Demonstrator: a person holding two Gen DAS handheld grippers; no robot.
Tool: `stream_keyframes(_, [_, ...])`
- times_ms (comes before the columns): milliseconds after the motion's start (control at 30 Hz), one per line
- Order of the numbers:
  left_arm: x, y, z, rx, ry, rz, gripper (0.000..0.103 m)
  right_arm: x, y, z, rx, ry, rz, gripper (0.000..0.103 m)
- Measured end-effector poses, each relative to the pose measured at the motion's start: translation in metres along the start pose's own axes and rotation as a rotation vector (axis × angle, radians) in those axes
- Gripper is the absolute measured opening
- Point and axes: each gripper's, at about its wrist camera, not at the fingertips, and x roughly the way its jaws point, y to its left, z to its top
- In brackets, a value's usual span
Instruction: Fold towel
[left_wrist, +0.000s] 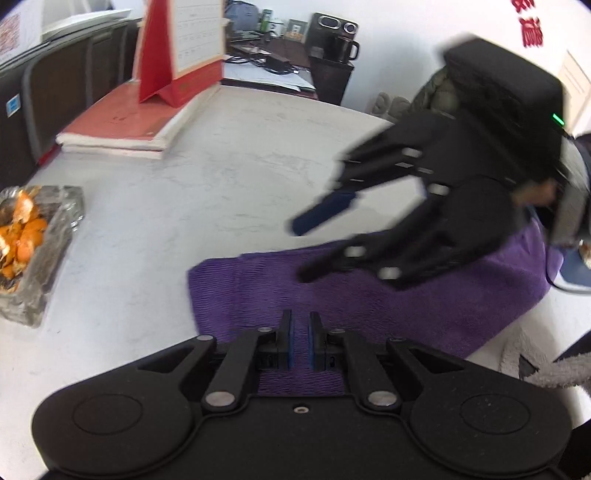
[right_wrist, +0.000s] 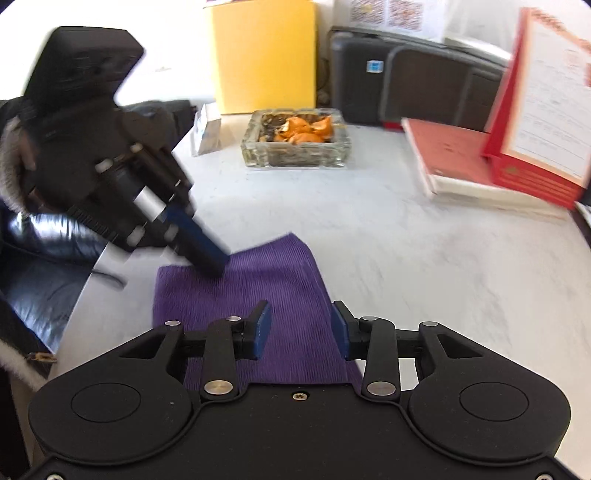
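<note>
Tabletop (right_wrist: 406, 240), white and marbled, is carrying the purple towel (right_wrist: 258, 295), which I am seeing as a folded strip lying flat near the table's edge, its long axis running from one gripper to the other. Left gripper (left_wrist: 300, 343) is sitting over one end, its jaws nearly together with towel showing in the narrow gap; whether they grip it I cannot tell. Right gripper (right_wrist: 301, 330) is standing with jaws apart above the other end, pads clear.
</note>
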Motion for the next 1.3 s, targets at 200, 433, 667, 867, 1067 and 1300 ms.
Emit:
stream_keyframes(200, [0.018, -0.023, -0.015, 0.021, 0.027, -0.003, 0.005, 0.04, 0.001, 0.021, -0.171, 0.065, 0.068, 0.034])
stream_keyframes(433, [0.02, -0.02, -0.024, 0.006, 0.04, 0.001, 0.005, 0.051, 0.007, 0.025, -0.283, 0.081, 0.082, 0.026])
stream_keyframes(667, [0.019, -0.016, -0.028, 0.008, 0.027, -0.012, 0.005, 0.047, 0.014, 0.023, -0.341, 0.096, 0.068, 0.009])
stream_keyframes(867, [0.02, -0.015, -0.027, 0.018, 0.026, -0.017, 0.005, 0.041, 0.02, 0.029, -0.381, 0.087, 0.083, 0.006])
stream_keyframes(1067, [0.018, -0.011, -0.025, 0.031, 0.031, -0.026, 0.005, 0.021, 0.029, 0.051, -0.437, 0.02, 0.096, 0.006])
stream_keyframes(1300, [0.009, -0.005, -0.024, 0.036, 0.031, -0.015, 0.005, 0.044, 0.03, 0.05, -0.458, 0.016, 0.047, 0.006])
